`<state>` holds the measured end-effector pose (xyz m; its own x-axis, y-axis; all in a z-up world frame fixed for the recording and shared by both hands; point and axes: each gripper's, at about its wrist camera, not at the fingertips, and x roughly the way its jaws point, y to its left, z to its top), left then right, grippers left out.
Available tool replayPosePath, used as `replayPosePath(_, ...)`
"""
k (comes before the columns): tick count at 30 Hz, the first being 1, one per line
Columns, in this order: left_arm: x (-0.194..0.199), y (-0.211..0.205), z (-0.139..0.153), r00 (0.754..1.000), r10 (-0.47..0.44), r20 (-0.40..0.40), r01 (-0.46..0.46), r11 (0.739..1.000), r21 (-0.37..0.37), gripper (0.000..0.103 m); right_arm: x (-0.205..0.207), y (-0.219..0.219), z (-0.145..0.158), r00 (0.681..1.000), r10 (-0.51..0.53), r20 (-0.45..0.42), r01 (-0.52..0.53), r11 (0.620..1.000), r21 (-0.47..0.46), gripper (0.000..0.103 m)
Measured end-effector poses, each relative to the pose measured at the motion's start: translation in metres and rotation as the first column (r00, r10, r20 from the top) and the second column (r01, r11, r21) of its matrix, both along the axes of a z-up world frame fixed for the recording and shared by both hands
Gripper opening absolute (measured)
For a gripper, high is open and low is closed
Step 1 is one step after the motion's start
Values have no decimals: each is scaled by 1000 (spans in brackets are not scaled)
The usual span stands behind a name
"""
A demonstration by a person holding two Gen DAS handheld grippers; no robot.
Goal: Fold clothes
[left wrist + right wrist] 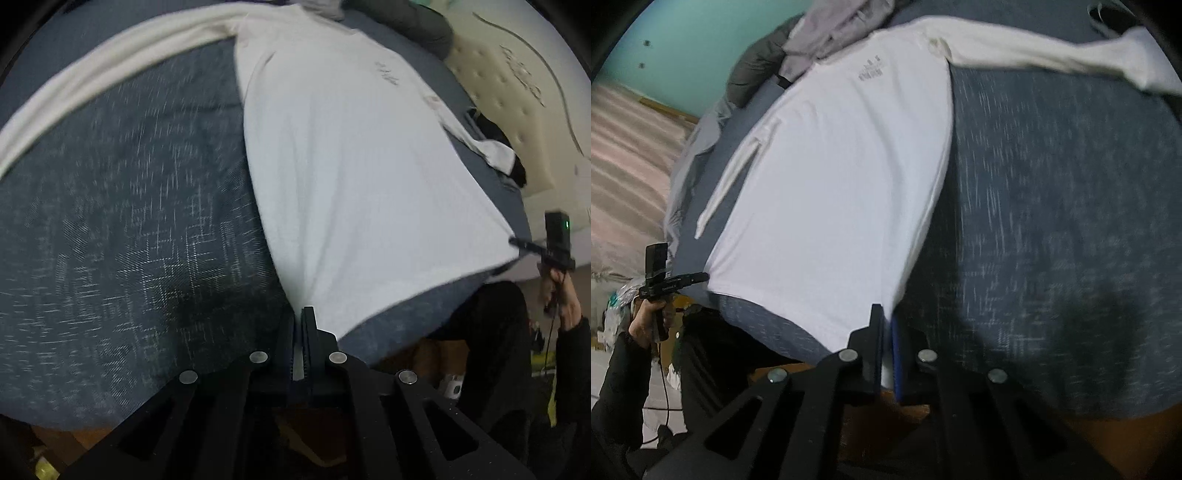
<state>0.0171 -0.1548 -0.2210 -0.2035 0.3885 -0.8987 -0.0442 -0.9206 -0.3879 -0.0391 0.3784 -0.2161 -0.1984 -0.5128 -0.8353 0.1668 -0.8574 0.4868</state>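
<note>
1. Black plastic fingers of the left gripper (303,325) are pressed together at the bottom of the left wrist view, and a corner of the hem of the white long-sleeved shirt (343,177) is pinched between them; a thin strip of white cloth shows in the slit.
2. Near it, the right gripper (886,325) does the same with the other hem corner: its jaws stand almost closed, with white cloth visible between the black finger and the blue pad.
3. Each tool also appears in the other camera (small, at the edge of the frame). The right gripper (524,245) is at the right side of the left view, at the shirt's hem corner, with a hand (561,299) on its handle. The left gripper (698,277) is at the left side of the right view, also with a hand (646,325) and a dark sleeve behind it.
4. The shirt lies spread with its hem toward the person on a blue-grey bed cover (129,229), and its hem is lifted a little at both corners.
5. Further away, one long sleeve (1052,55) stretches sideways over the cover. Small grey print (870,72) sits near the collar.
6. At the far end lie a grey garment (831,33) and a dark padded one (757,70); a cream quilted headboard (517,74) stands beside the bed.
</note>
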Motion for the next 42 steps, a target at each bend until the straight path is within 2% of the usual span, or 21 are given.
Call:
replayPosePath(3, 13, 7, 15, 999, -38, -6, 38, 999, -16, 3, 2, 11, 16, 999, 15, -30, -15, 1000, 14, 3)
replayPosePath(5, 22, 12, 21, 998, -59, -4, 59, 998, -24, 3, 4, 14, 15, 999, 17, -32, -16, 999, 31, 3)
replayPosePath(7, 28, 15, 12, 998, -66, 5, 66, 997, -34, 3, 6, 15, 9, 1000, 14, -24, -13, 999, 48, 3)
replayPosePath(11, 18, 9, -16, 998, -18, 61, 19, 999, -26, 3, 13, 13, -17, 1000, -7, 24, 5, 999, 51, 3)
replayPosePath(15, 18, 5, -41, 994, 8, 113, -6, 1000, -23, 4, 18, 8, -25, 999, 4, 34, -6, 998, 64, 3)
replayPosePath(19, 15, 7, -50, 991, 15, 132, -10, 999, -41, 6, 14, 3, -28, 999, 9, 47, -12, 998, 65, 4)
replayPosePath(20, 14, 6, -49, 991, 21, 134, -15, 999, -42, 8, 13, 1, -28, 998, 12, 53, -16, 998, 67, 5)
replayPosePath(22, 13, -1, -46, 990, 42, 133, -38, 999, -36, 19, 12, 0, -27, 997, 11, 71, -17, 996, 86, 7)
replayPosePath(23, 11, -6, -43, 991, 56, 124, -51, 998, -43, 34, 12, -2, -26, 997, 17, 81, -25, 995, 94, 12)
replayPosePath(24, 9, -11, -39, 991, 70, 114, -65, 997, -49, 41, 12, -3, -24, 996, 25, 85, -34, 994, 105, 15)
replayPosePath(26, 3, -22, -32, 991, 97, 96, -92, 994, -50, 42, 12, -3, -19, 995, 30, 92, -43, 989, 140, 28)
replayPosePath(27, 0, -27, -29, 990, 110, 86, -106, 993, -46, 42, 12, -2, -15, 995, 30, 91, -43, 989, 145, 29)
replayPosePath(30, -20, -42, -21, 988, 149, 42, -147, 987, -62, 42, 5, 7, 1, 999, 6, 43, -12, 989, 151, 29)
replayPosePath(35, -83, -49, -26, 973, 231, -24, -232, 972, -33, 42, -25, 8, 24, 994, -77, -81, 82, 994, 66, 29)
replayPosePath(38, -119, -56, -33, 964, 260, -57, -261, 965, -12, 42, -46, -3, 30, 985, -101, -139, 104, 994, 17, 29)
replayPosePath(42, -160, -63, -47, 948, 308, -82, -308, 951, 15, 42, -79, -17, 28, 972, -162, -170, 152, 986, -70, 34)
